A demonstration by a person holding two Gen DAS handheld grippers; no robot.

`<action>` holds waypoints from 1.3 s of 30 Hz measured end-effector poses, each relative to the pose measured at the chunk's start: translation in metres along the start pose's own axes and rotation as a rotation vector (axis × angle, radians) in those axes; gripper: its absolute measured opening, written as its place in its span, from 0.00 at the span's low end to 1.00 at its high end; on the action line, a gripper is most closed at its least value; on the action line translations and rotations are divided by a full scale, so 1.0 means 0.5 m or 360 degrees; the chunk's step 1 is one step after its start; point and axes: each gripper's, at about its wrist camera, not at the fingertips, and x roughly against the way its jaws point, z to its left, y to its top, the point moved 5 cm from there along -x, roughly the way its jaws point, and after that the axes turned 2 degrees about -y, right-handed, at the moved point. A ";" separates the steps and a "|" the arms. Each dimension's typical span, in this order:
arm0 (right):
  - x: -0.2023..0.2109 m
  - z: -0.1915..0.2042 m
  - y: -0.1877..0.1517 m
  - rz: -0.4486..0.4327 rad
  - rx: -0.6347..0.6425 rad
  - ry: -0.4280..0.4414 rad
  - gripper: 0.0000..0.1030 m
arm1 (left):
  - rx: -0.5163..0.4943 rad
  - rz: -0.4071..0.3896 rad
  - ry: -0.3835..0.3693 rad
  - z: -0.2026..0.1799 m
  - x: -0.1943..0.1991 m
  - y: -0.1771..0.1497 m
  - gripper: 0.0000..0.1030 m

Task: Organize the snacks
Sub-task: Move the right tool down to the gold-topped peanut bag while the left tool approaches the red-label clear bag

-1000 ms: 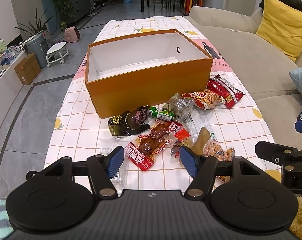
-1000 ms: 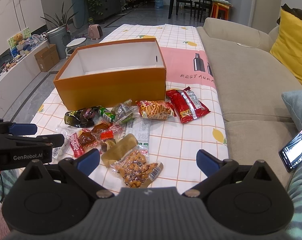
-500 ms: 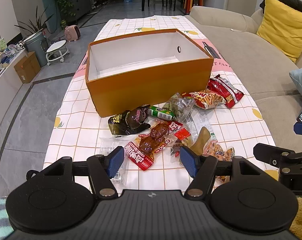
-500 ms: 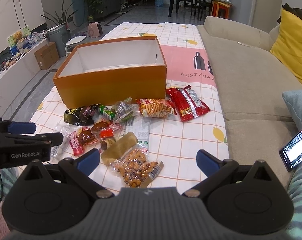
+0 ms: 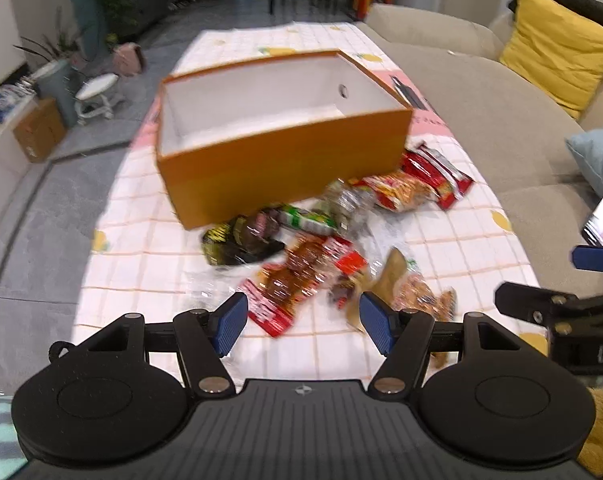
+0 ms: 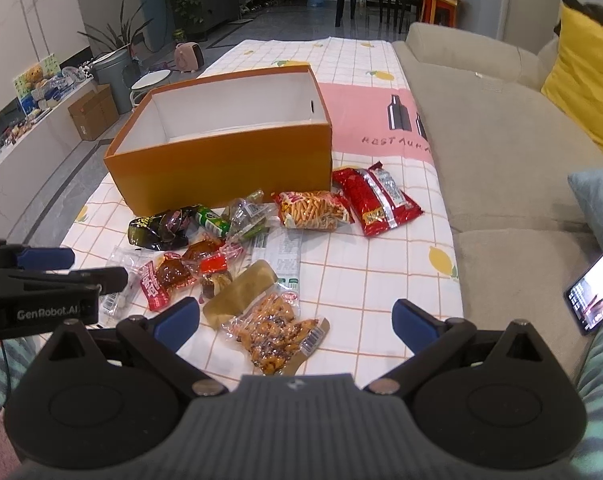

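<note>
The snacks (image 6: pixel 237 256) lie loose on the table (image 6: pixel 365 272), heaped just in front of the orange box (image 6: pixel 221 160), whose white inside shows bare; from the heap the box sits at twelve o'clock. At two o'clock of the heap a red packet (image 6: pixel 377 200) rests against a packet of orange sticks (image 6: pixel 313 210), both close by the box's near right corner; at ten o'clock a dark glossy wrapper (image 6: pixel 157 230) touches a small green one (image 6: pixel 213 220); in the middle, red-and-brown sealed pieces (image 6: pixel 173 276) overlap each other; at six o'clock a clear bag of nuts (image 6: pixel 273 328) lies nearest the camera, with a tan pouch (image 6: pixel 241 292) just above it. The left gripper (image 5: pixel 301 320) hovers over the near edge of the heap, its fingers (image 5: pixel 231 320) spread wide and gripping nothing, the red-and-brown pieces showing between them; its view is blurred. The right gripper (image 6: pixel 295 324) hangs over the nut bag, fingers (image 6: pixel 413 324) wide apart too, nothing clasped. The checked cloth with lemons covers the table; a beige sofa (image 6: pixel 501 152) runs along at three o'clock, a yellow cushion (image 6: pixel 585 84) at its far end; a phone (image 6: pixel 597 284) glows at four o'clock.
</note>
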 end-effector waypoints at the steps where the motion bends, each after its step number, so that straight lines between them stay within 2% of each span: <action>1: -0.006 -0.005 -0.001 0.0015 -0.0021 0.0008 0.96 | 0.0002 0.0035 -0.0032 0.000 -0.006 -0.001 0.74; 2: -0.011 -0.009 -0.003 0.0032 -0.0034 0.0010 0.94 | 0.0009 0.0070 -0.0059 0.001 -0.013 -0.003 0.73; 3: -0.018 -0.015 -0.007 0.0053 -0.0044 0.0010 0.86 | 0.0017 0.0096 -0.0080 0.002 -0.019 -0.006 0.63; 5: -0.033 -0.023 -0.013 0.0095 -0.0048 -0.0001 0.78 | 0.0016 0.0141 -0.0120 0.006 -0.030 -0.009 0.55; 9: -0.074 -0.027 -0.026 0.0191 -0.0051 0.0049 0.78 | 0.0027 0.0158 -0.0155 0.017 -0.044 -0.002 0.55; 13: -0.121 -0.007 -0.031 0.0248 0.0043 0.0094 0.78 | -0.0084 0.0130 -0.0209 0.000 -0.063 0.014 0.55; 18: -0.167 0.023 -0.031 0.0239 0.0204 0.0116 0.84 | -0.0220 0.0124 -0.0243 -0.032 -0.113 0.021 0.56; 22: -0.196 0.040 -0.043 0.0244 0.0348 0.0111 0.84 | -0.0272 0.0132 -0.0224 -0.045 -0.153 0.017 0.57; 36: -0.265 0.044 -0.085 0.0371 0.0414 0.0141 0.84 | -0.0178 0.0175 -0.0195 -0.056 -0.225 0.008 0.56; 39: -0.272 0.041 -0.091 0.0382 0.0419 0.0131 0.81 | -0.0179 0.0164 -0.0199 -0.062 -0.230 0.008 0.56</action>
